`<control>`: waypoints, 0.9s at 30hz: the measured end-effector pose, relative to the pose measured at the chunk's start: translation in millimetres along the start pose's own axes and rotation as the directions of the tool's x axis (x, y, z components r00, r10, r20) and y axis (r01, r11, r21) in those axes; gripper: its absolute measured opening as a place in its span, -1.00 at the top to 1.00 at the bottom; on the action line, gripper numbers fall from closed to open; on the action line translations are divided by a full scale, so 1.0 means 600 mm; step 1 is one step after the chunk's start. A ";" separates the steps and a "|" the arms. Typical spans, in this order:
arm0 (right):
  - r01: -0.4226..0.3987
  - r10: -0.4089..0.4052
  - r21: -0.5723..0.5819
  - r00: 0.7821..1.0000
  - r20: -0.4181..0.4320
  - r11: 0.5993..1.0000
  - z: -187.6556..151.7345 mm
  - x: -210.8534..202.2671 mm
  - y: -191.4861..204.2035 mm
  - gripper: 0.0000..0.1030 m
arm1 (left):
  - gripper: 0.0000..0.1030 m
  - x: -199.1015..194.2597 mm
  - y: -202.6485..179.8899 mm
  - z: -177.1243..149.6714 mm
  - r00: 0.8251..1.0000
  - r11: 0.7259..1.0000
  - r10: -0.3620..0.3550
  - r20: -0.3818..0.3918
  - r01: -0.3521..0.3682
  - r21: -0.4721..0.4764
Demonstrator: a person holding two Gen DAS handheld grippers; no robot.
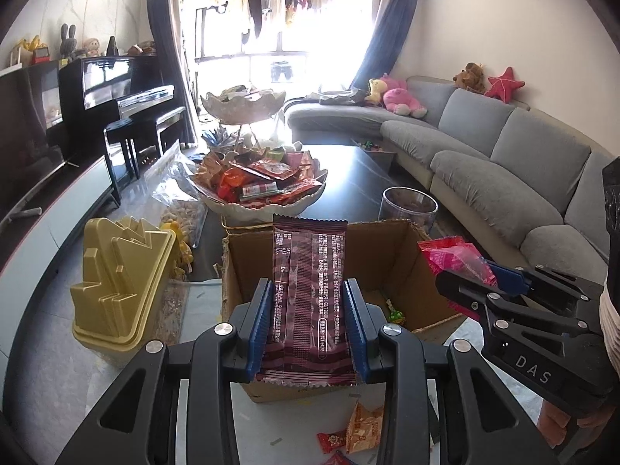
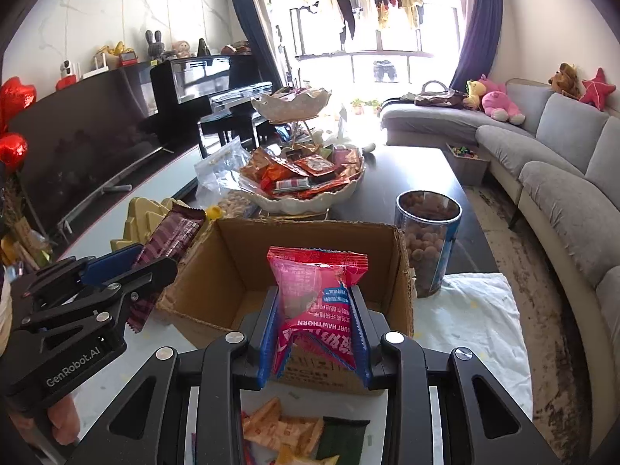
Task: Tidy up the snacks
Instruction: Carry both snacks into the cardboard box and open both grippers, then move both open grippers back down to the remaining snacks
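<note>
My left gripper (image 1: 308,290) is shut on a long maroon snack packet (image 1: 310,286), held upright over the near edge of an open cardboard box (image 1: 391,255). My right gripper (image 2: 314,302) is shut on a pink yogurt hawthorn packet (image 2: 316,283), also above the box's (image 2: 232,255) near wall. Each gripper shows in the other's view: the right one (image 1: 449,283) with its pink packet (image 1: 457,259), the left one (image 2: 155,267) with its maroon packet (image 2: 174,232). A small green candy (image 1: 394,314) lies in the box.
A white tiered bowl of snacks (image 1: 267,182) stands behind the box on the dark table (image 1: 360,178). A clear jar of round snacks (image 2: 428,240) is right of the box, a yellow container (image 1: 120,271) left. Loose orange and red packets (image 1: 362,426) lie below. A grey sofa (image 1: 503,178) runs along the right.
</note>
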State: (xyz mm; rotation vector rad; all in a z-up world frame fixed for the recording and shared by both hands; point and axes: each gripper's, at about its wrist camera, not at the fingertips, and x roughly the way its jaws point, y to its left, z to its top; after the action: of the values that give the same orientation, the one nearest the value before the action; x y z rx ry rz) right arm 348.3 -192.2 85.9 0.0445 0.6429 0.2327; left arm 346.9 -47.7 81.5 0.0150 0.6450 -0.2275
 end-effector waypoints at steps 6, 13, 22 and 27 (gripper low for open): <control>0.008 -0.008 -0.012 1.000 -0.022 1.000 0.014 0.036 -0.008 0.34 | 0.30 0.044 0.004 0.008 1.000 1.000 0.003 -0.026 -0.003 -0.006; 0.031 -0.031 -0.022 0.999 -0.009 0.999 0.021 0.067 -0.015 0.12 | 0.01 0.078 0.022 0.015 0.998 0.999 0.038 -0.050 -0.040 -0.035; 0.043 -0.043 -0.041 0.999 0.010 0.998 -0.003 0.051 -0.006 -0.10 | -0.17 0.040 0.022 -0.019 0.997 0.998 0.066 -0.026 -0.066 0.004; 0.020 -0.020 -0.047 1.000 0.011 0.999 -0.022 0.025 0.004 -0.10 | -0.18 0.008 0.018 -0.036 0.998 0.998 0.058 -0.017 -0.058 0.014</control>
State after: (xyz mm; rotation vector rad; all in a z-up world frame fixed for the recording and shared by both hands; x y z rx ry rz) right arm 351.4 -186.6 66.9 -0.0059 0.6271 0.2278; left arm 339.8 -36.5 60.8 0.0491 0.6595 -0.1759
